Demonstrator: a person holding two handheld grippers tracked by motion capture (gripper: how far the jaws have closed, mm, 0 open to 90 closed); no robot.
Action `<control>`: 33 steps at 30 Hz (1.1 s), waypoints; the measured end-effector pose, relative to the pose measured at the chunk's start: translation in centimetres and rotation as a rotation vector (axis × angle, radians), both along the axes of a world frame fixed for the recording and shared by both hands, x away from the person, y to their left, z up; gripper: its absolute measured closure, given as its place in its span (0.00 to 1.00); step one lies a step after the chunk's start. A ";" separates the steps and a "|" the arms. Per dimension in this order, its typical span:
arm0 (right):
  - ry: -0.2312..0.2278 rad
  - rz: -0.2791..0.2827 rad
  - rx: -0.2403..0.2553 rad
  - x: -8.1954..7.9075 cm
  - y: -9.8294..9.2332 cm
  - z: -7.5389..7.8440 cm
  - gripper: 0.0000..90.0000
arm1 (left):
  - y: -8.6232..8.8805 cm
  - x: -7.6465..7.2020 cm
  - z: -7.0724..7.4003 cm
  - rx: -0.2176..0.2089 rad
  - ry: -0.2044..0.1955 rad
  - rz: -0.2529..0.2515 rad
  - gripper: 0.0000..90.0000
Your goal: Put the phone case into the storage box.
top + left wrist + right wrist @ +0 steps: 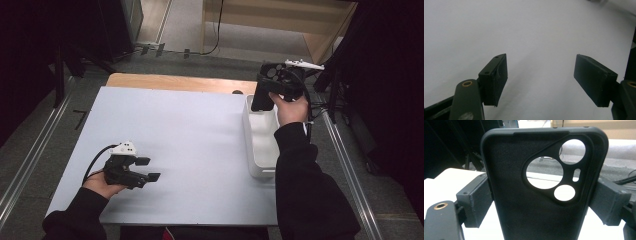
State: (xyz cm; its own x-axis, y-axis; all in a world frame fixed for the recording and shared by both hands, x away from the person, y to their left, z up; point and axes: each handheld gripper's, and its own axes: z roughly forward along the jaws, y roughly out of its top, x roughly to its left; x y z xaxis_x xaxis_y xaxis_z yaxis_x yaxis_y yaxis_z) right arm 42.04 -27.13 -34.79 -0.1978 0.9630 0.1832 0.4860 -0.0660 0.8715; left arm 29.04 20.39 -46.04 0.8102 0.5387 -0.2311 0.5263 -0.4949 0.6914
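A black phone case with round camera cut-outs stands upright between the jaws of my right gripper, which is shut on its two long edges. In the high view that gripper holds the case at the far right, above the back end of a white bin. My left gripper rests low over the near left of the white table top. Its jaws point right and stand open. In the left gripper view the pads have nothing between them, just bare white surface.
The long white bin sits along the table's right edge. A strip of wooden table shows behind the white sheet. Metal rails run along the floor on both sides, and dark stands and cables crowd the far right.
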 end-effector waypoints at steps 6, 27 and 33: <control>0.006 -0.021 0.018 0.9 -0.1 -0.5 0.13 | 0.0 0.0 0.0 -0.002 0.003 0.006 0.30; 0.002 -0.082 -0.010 3.5 0.2 -2.3 0.13 | 0.1 0.0 0.1 -0.004 0.001 0.002 0.30; -0.008 -0.094 -0.028 3.8 0.5 -2.6 0.13 | 0.2 0.1 0.1 -0.004 0.002 0.002 0.30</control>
